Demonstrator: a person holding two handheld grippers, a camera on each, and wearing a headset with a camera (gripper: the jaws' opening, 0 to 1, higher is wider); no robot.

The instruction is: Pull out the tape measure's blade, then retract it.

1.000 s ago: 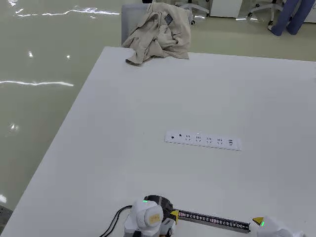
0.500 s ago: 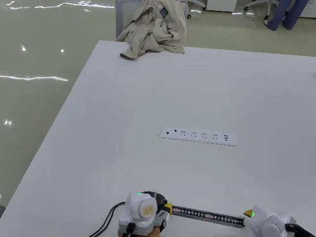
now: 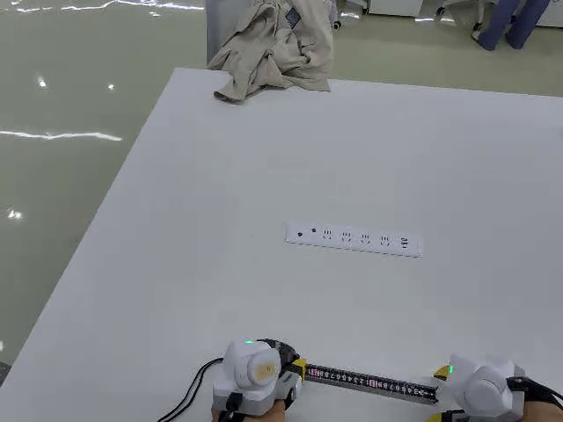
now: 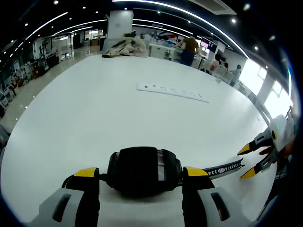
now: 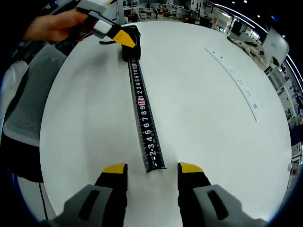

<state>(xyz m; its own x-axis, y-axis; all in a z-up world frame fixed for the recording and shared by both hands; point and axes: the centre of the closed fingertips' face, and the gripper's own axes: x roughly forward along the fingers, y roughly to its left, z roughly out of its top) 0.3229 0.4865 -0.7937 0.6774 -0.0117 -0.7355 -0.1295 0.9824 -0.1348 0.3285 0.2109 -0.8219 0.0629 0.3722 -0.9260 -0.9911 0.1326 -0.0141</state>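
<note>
**1. Left tongs** [image 4: 140, 171]. At the near edge of the worktop [image 3: 264, 176]. The jaws were clamped on either side of the tape measure [image 4: 144, 163], a black case sitting on the surface. A hand [image 5: 54, 24] held these tongs from behind.

**2. Blade** [image 5: 143, 113]. It was drawn out of the case and lay flat, numbered face up. It ran along the near edge towards the near right corner.

**3. Right tongs** [image 5: 152, 169]. At the blade's free end. The jaws stood apart, one to each side of the end hook, and as far as we could see they touched neither edge of it.

**4. Step in hand, as we judged it.** The pull-out looked done or nearly so, and the retraction had not yet begun. We noted the following for doing it well:
- Hold the left clamp firm so the case neither slides nor tips.
- Close the right tongs squarely across the blade just behind the hook.
- Walk the tip back along the blade's own line, so the spring cannot snatch it and the blade cannot kink or whip.

We could not tell whether a lock held the blade.

**5. Power strip** [image 3: 354, 239]. White, near the middle of the worktop, roughly parallel with the near edge. It lay well apart from the tape measure and had no part in the task.

**6. Jacket** [image 3: 274, 44]. Beige, heaped at the far edge near the far left corner.
</note>
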